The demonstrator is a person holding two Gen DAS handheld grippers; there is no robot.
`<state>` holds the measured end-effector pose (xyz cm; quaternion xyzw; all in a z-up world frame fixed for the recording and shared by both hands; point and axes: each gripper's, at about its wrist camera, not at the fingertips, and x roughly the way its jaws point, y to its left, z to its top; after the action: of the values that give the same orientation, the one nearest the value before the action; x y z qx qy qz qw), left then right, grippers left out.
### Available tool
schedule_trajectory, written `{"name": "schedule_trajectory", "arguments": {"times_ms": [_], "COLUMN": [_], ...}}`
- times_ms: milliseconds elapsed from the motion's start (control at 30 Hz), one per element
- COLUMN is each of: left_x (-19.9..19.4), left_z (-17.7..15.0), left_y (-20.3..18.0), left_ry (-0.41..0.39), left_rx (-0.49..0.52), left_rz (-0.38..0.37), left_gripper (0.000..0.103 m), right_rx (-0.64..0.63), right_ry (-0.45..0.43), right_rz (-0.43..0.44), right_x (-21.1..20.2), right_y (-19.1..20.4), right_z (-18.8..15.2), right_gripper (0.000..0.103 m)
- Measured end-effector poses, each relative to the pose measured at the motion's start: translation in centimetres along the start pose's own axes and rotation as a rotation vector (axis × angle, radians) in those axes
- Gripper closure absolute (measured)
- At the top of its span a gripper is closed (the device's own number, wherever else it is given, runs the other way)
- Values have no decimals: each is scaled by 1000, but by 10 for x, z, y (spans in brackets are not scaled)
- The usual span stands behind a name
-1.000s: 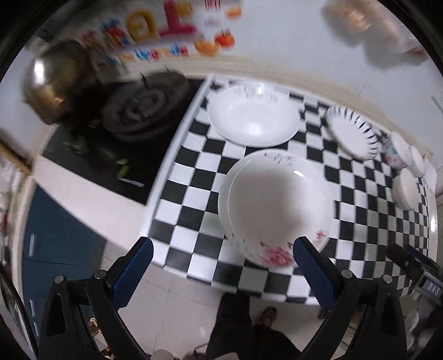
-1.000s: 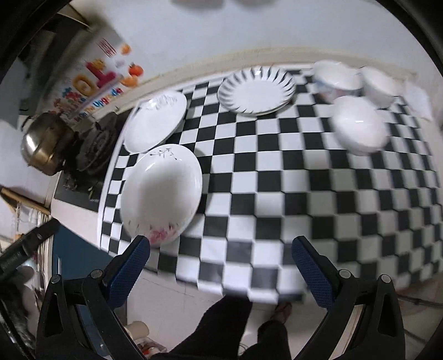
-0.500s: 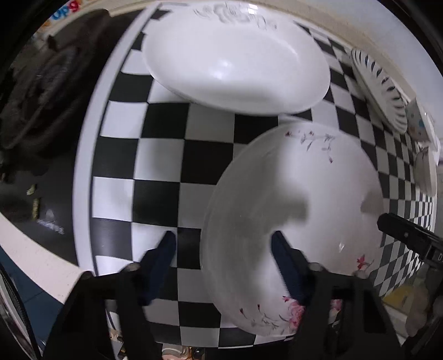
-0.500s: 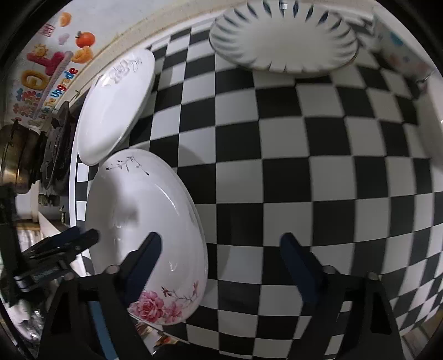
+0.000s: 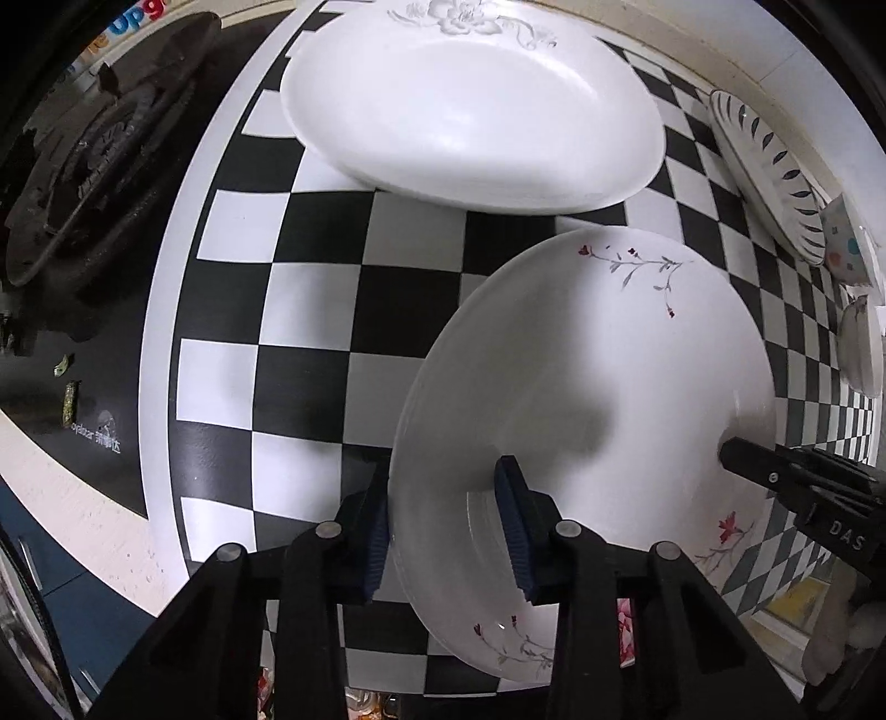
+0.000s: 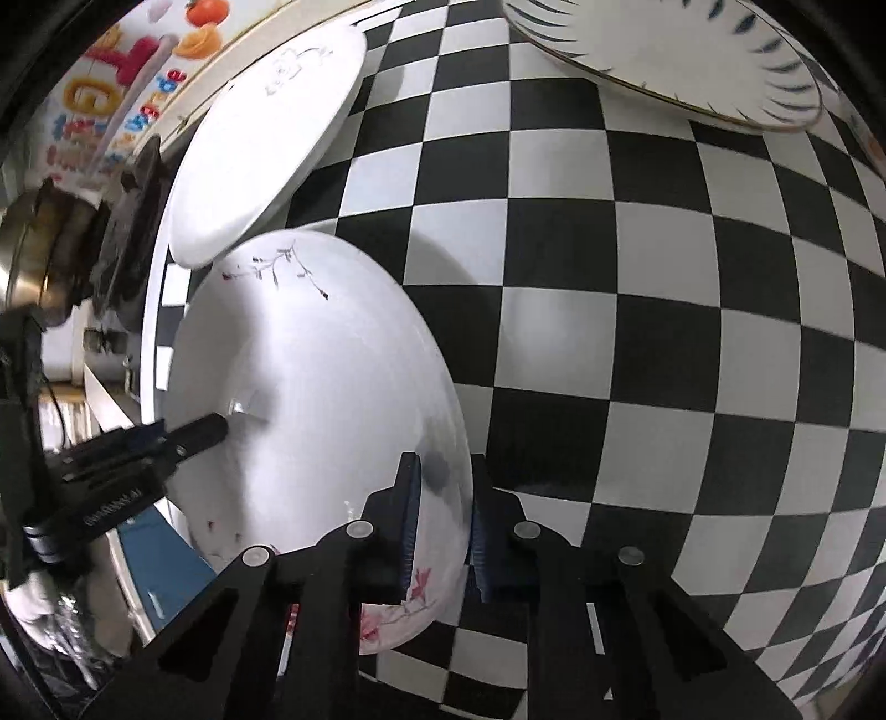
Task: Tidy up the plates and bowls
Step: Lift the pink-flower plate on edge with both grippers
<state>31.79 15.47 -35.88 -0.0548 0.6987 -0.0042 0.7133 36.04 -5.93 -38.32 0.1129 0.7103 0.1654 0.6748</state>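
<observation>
A white plate with pink flowers [image 5: 598, 387] lies near the front edge of the checkered counter [image 5: 310, 310]. My left gripper [image 5: 443, 520] is shut on its left rim, one finger over and one under. My right gripper [image 6: 440, 515] is shut on the same plate's [image 6: 310, 399] right rim. A second white plate with a grey flower [image 5: 470, 111] sits just behind it, also in the right wrist view [image 6: 260, 144]. A plate with dark rim strokes [image 5: 769, 171] is at the back right, also in the right wrist view [image 6: 670, 50].
A black gas stove [image 5: 83, 183] lies left of the counter, with a brass pot [image 6: 33, 260] on it. Small bowls [image 5: 858, 338] stand at the far right. The counter's front edge drops off just under the grippers.
Both grippers have come down from above the counter to the flowered plate and closed on its opposite rims. They were wide open a second ago.
</observation>
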Motion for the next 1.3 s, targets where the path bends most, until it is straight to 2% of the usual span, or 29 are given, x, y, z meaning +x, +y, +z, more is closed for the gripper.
{"name": "schedule_trajectory", "arguments": {"times_ms": [133, 300, 567, 633, 833, 1167, 1300], "left_x": [-22, -53, -62, -58, -28, 17, 19], "left_z": [-11, -21, -18, -4, 12, 11, 11], "left_y": [-13, -50, -103, -101, -139, -169, -173], "left_ry": [-21, -50, -76, -70, -41, 34, 33], "left_rx": [17, 53, 143, 159, 206, 207, 192], "left_rz": [1, -24, -68, -78, -82, -33, -17], "left_gripper": [70, 70, 70, 70, 70, 70, 70], "right_rx": [7, 26, 77, 89, 150, 188, 182], "right_ry": [-3, -38, -112, -131, -152, -127, -119], "right_rz": [26, 40, 32, 22, 10, 9, 10], "right_x": [-7, -30, -87, -100, -116, -100, -96], "right_y": [-9, -27, -75, -90, -137, -187, -198], "right_z": [-3, -8, -19, -21, -30, -41, -41], "right_gripper": [85, 85, 85, 85, 85, 85, 85]}}
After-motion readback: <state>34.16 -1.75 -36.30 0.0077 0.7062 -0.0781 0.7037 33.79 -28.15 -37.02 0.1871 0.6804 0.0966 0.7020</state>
